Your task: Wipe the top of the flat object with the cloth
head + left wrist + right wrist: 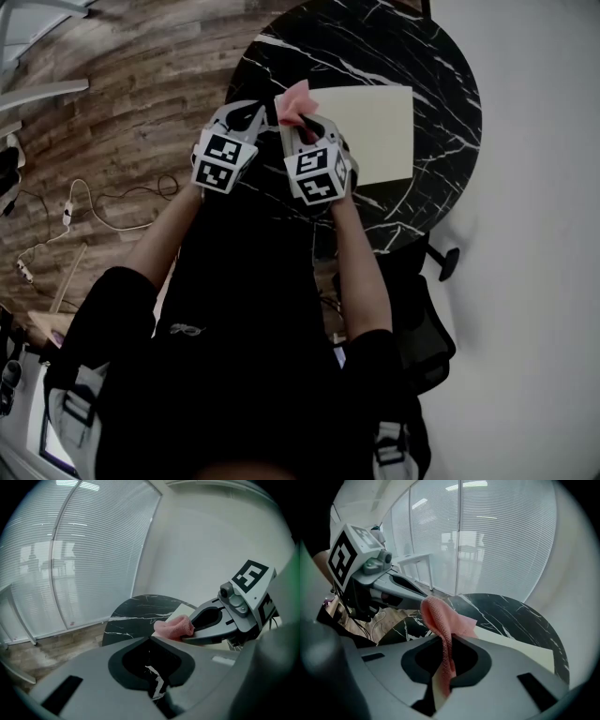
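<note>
Cloth [440, 620] clamped in right gripper [443, 667] jaws, bunched ahead of tips. Flat object [520, 646] just below and ahead. Left gripper [154, 686] jaws together, empty. Risks: cloth dragged free under wiping friction; unheld flat object sliding across surface [441, 56].

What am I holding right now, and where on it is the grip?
The right hand-held gripper pinches the pink cloth partway along its length, a bunch sticking out past the jaws. The left hand-held gripper is shut on nothing.
</note>
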Demonstrator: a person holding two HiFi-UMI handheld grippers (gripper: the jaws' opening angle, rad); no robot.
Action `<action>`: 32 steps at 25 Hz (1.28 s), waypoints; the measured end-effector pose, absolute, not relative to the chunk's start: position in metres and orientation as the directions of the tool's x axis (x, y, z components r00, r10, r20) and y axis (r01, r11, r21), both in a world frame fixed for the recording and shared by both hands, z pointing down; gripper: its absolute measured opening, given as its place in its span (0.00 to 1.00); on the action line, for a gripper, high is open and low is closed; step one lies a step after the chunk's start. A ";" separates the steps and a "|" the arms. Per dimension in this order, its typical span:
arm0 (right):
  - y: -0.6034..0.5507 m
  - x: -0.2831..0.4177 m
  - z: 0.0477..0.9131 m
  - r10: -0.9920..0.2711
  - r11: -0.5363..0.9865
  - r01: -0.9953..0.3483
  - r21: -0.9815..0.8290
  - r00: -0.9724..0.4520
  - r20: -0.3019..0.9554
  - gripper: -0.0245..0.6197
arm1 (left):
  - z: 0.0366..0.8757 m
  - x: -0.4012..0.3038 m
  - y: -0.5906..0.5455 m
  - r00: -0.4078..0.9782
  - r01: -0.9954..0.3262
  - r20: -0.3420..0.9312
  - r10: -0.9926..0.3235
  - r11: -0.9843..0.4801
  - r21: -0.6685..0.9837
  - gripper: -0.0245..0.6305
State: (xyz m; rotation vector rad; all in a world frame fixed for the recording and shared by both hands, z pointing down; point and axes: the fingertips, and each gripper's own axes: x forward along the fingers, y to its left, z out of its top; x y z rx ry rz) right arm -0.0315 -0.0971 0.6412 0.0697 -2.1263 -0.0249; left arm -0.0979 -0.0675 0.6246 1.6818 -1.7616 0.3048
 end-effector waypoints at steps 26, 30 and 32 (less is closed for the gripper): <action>-0.076 0.019 0.641 -0.060 0.997 -0.076 0.023 -0.524 0.849 0.07 | 0.623 -0.082 -0.068 0.060 -0.951 0.609 -0.791 0.141 0.276 0.04; -0.071 0.025 0.639 -0.061 0.996 -0.085 0.019 -0.520 0.852 0.07 | 0.619 -0.074 -0.067 0.077 -0.953 0.606 -0.792 0.120 0.277 0.04; -0.068 0.029 0.638 -0.056 0.996 -0.086 0.014 -0.513 0.857 0.07 | 0.620 -0.071 -0.065 0.083 -0.953 0.607 -0.790 0.116 0.281 0.04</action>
